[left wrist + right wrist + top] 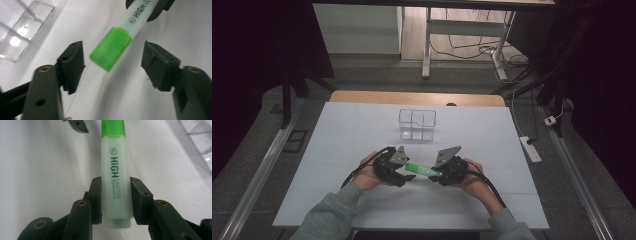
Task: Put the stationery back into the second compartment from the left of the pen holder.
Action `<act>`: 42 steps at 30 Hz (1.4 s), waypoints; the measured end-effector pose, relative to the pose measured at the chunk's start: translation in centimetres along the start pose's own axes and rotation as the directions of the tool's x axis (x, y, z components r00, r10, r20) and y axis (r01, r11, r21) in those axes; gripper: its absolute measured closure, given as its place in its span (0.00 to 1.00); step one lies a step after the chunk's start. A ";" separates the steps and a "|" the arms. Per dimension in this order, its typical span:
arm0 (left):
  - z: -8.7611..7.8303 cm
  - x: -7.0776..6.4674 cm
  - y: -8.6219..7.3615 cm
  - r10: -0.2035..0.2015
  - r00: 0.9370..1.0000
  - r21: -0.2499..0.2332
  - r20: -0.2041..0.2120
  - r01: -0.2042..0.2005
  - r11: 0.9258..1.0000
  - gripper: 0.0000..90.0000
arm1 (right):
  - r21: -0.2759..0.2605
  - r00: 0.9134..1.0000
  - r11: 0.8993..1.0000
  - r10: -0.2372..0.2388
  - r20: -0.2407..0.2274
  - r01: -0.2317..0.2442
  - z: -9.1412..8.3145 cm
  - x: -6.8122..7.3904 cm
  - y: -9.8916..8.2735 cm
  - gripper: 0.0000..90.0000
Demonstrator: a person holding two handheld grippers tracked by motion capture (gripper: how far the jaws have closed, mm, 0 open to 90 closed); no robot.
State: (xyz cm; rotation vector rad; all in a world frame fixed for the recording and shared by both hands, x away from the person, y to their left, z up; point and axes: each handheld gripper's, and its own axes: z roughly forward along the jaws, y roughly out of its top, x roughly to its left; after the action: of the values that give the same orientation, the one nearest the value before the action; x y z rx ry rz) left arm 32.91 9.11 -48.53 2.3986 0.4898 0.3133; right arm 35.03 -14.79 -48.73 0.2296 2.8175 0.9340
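Highlighter (116,182) clamped at tail end in right hand-held gripper (116,202); green cap (110,48) btwn open left hand-held gripper (112,65) pads, not touching, above table (362,135).

Dim room, white table

Beyond the white table (352,130): grey floor (377,70), desk legs (427,45), loose cables (472,50); power strip (530,148) at right.

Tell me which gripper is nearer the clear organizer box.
Left, narrowly. The left gripper sits almost straight below the clear organizer box in the high view, jaws open around the highlighter cap. The right gripper, clamped on the barrel, lies further right.
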 end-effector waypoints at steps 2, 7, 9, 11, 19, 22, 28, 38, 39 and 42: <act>-0.1 0.3 -0.3 -0.050 0.999 -0.024 0.006 0.050 0.998 0.34 | -0.021 1.000 1.000 0.022 0.015 -0.021 -0.2 -0.1 -0.1 0.73; -0.4 0.8 -0.8 -0.163 0.986 -0.075 0.020 0.164 0.984 0.29 | -0.074 0.998 0.996 0.045 0.045 -0.042 -0.5 -0.2 -0.4 0.72; -0.6 1.0 -1.0 -0.196 0.980 -0.095 0.028 0.197 0.976 0.27 | -0.100 0.997 0.994 0.056 0.045 -0.051 -0.7 -0.2 -0.5 0.72; -0.9 1.2 -1.2 -0.222 0.975 -0.114 0.035 0.224 0.968 0.26 | -0.131 0.997 0.990 0.059 0.051 -0.051 -1.0 -0.1 -0.5 0.72; -1.2 1.7 -1.5 -0.278 0.959 -0.169 0.050 0.282 0.944 0.23 | -0.180 0.995 0.982 0.073 0.068 -0.060 -1.4 0.0 -0.6 0.72; -1.2 1.7 -1.5 -0.299 0.950 -0.195 0.086 0.310 0.931 0.22 | -0.183 0.994 0.981 0.077 0.082 -0.061 -1.3 -0.1 -0.7 0.72; -0.6 1.6 -1.3 -0.336 0.931 -0.217 0.141 0.360 0.907 0.22 | -0.202 0.991 0.978 0.079 0.105 -0.057 -0.9 0.1 -0.7 0.72; 0.4 1.5 -1.1 -0.354 0.918 -0.206 0.177 0.386 0.899 0.39 | -0.208 0.994 0.978 0.039 0.103 -0.017 0.1 0.9 -0.4 0.72; 0.4 1.5 -1.1 -0.354 0.918 -0.206 0.177 0.386 0.899 0.40 | -0.208 0.994 0.978 0.039 0.103 -0.017 0.1 0.9 -0.4 0.72; 0.5 1.8 -1.2 -0.380 0.906 -0.205 0.188 0.414 0.887 0.47 | -0.196 0.993 0.981 0.029 0.110 -0.007 0.3 1.0 -0.4 0.72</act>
State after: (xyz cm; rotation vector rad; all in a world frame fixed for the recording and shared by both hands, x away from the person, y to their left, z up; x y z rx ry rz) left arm 34.35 10.45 -49.51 2.0073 0.8121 0.0131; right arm 34.04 -14.73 -49.31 0.2727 2.6042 1.1548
